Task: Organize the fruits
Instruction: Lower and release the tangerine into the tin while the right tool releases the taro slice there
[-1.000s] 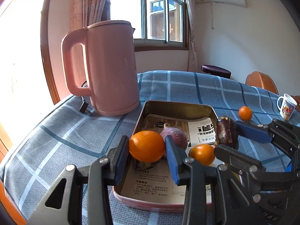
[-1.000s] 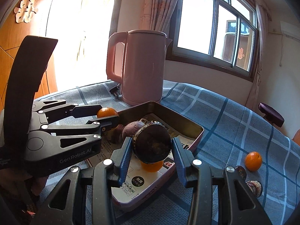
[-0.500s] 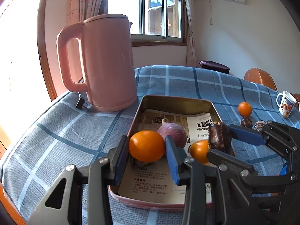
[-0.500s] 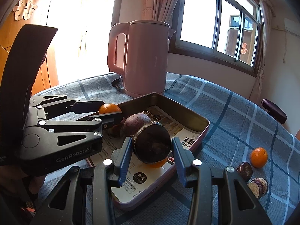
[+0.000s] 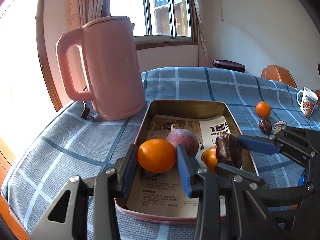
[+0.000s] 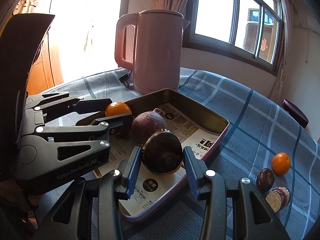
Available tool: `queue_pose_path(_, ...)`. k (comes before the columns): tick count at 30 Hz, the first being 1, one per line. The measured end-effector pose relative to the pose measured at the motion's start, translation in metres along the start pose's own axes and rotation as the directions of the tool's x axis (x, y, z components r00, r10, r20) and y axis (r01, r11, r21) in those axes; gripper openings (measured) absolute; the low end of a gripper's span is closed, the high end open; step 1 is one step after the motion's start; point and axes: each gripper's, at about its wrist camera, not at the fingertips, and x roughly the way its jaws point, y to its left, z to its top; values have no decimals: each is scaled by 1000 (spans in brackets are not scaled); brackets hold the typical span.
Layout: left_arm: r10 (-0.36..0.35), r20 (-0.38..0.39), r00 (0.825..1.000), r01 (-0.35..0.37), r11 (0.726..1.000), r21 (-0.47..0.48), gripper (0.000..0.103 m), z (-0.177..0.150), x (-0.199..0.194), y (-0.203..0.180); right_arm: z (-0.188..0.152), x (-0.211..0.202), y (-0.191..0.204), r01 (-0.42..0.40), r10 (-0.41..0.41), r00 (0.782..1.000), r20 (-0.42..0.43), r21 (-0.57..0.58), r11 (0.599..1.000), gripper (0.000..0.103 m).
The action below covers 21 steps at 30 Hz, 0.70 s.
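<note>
Left tongs [image 5: 157, 157] pinching an orange [image 5: 156, 155] just above the near-left part of the tray [image 5: 186, 104]; right tongs [image 6: 160, 158] clamped on a dark halved fruit [image 6: 163, 154] over the tray's near-right side.

Best handled, by the look of it, by lowering each piece to a bare patch of the paper lining [image 5: 160, 194] before easing the grip, keeping clear of the purple round fruit [image 5: 183, 140] and the second orange [image 5: 210, 157] already lying inside. Worth staggering the two releases, since the tongs crowd each other over the same end. Round fruit likely to roll, so better set down against a wall or a neighbour.

Counted: three oranges — one held, one in the tray, one out on the tabletop [image 6: 281, 163]. One purple round fruit in the tray. Dark pieces: one held, one partly hidden under the left tongs, one whole-looking on the tabletop [image 6: 265, 179], one cut piece beside it [image 6: 278, 199]. One pink kettle [image 5: 108, 68], one mug [image 5: 308, 102].
</note>
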Motion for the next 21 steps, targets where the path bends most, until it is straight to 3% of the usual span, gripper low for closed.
queue_pose_path(8, -2, -4, 1000, 2, 1000, -10, 44, 1, -1, 1, 0, -1, -1, 1, -2, 1000, 2, 10, 1000, 46)
queue_pose_path(11, -5, 8, 1000, 5, 1000, -17, 59, 2, -6, -2, -1, -8, -1, 25, -25, 999, 21, 9, 1000, 54)
queue_pose_path(18, -33, 36, 999, 34, 999, -22, 68, 10, -21, -14, -9, -41, -27, 96, -97, 995, 25, 34, 995, 54)
queue_pose_path(21, -69, 47, 996, 70, 997, -17, 71, 16, -27, -27, -19, -66, -53, 163, -164, 986, 22, 51, 985, 54)
